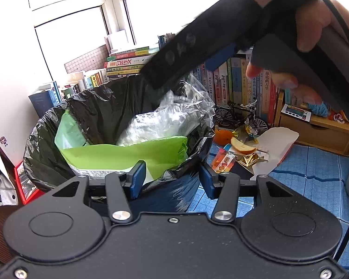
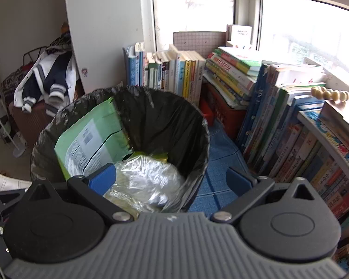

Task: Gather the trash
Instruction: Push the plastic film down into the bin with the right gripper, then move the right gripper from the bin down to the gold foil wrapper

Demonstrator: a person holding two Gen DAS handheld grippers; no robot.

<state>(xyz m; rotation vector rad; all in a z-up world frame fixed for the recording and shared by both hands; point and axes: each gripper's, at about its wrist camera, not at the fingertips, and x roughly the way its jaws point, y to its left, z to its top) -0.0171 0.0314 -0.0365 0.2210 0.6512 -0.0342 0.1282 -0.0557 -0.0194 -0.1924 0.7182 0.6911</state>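
A bin with a black liner holds a green package and crumpled clear plastic. My left gripper sits low at the bin's near right rim, jaws partly apart with the liner's edge between them; no pad visibly presses on it. My right gripper, held by a hand, hangs over the far side of the bin. In the right wrist view the right gripper is wide open above the bin, with the clear plastic lying loose below and the green package leaning on the left wall.
Right of the bin, on the blue mat, lie orange peel, a gold wrapper, a white paper box and a macaron packet. A model bicycle and rows of books stand behind. Clothes hang at left.
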